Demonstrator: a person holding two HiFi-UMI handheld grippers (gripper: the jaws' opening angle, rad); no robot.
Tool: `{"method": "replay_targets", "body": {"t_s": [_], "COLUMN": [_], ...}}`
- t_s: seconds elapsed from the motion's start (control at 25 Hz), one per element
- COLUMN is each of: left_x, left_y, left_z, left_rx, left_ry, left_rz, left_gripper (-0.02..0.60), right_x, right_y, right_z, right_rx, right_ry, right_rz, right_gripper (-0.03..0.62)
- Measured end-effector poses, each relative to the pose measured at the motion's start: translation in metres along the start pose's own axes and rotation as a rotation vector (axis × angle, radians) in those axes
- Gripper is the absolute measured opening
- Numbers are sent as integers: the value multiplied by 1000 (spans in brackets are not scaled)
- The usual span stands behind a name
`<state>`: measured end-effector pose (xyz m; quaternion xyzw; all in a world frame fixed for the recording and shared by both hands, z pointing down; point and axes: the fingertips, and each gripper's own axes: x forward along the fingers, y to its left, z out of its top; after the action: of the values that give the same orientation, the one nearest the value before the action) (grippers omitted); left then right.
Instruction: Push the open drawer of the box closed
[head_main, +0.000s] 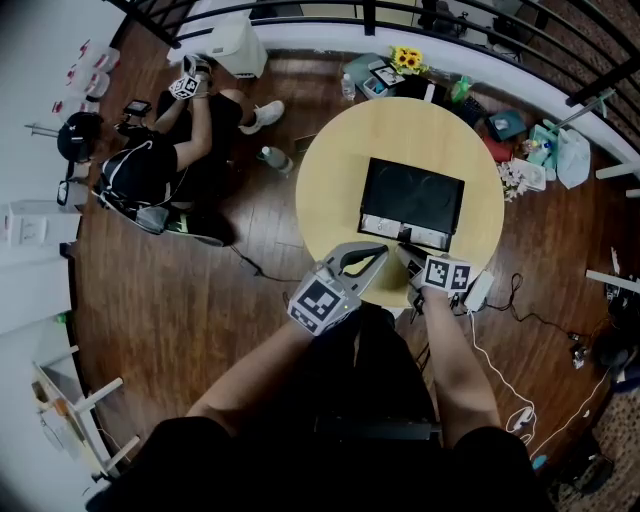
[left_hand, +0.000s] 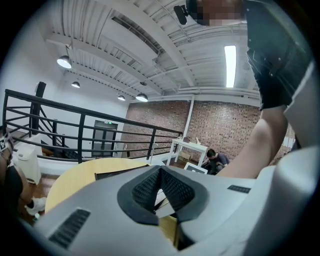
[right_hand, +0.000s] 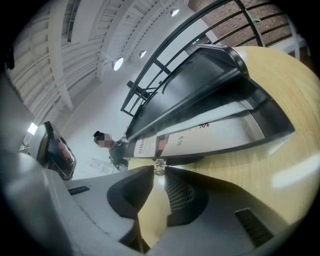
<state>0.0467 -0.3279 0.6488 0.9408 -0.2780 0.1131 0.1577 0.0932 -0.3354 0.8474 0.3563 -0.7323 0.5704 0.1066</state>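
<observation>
A black box (head_main: 412, 195) sits in the middle of the round yellow table (head_main: 330, 170), its drawer (head_main: 405, 230) pulled out toward me and showing white papers. In the right gripper view the drawer (right_hand: 210, 131) lies straight ahead, and my right gripper (right_hand: 160, 170) is shut on the small clear knob (right_hand: 159, 166) at its front. In the head view the right gripper (head_main: 405, 250) touches the drawer's front edge. My left gripper (head_main: 380, 252) hovers just left of it over the table edge. Its jaws are shut and hold nothing (left_hand: 161, 169).
A person (head_main: 160, 160) sits on the wooden floor to the left of the table. A white power strip (head_main: 478, 290) with a cable lies by the table's right edge. Bags and flowers (head_main: 405, 58) crowd the floor behind, along a black railing.
</observation>
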Motion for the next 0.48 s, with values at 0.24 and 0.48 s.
{"method": "replay_targets", "body": {"t_s": [0.24,0.48], "left_x": [3,8], "left_y": [13,27], "left_z": [1,0], "left_rx": [-9,-18], "left_ry": [4,7], "left_rz": [1,6], "left_gripper": [31,31], "right_x": [10,20], "right_y": [-1,-6], "right_z": [21,39], "right_rx": [0,4], "right_ry": [-12,-24], "right_rz": [-4,-9], "right_gripper": [77,77]}}
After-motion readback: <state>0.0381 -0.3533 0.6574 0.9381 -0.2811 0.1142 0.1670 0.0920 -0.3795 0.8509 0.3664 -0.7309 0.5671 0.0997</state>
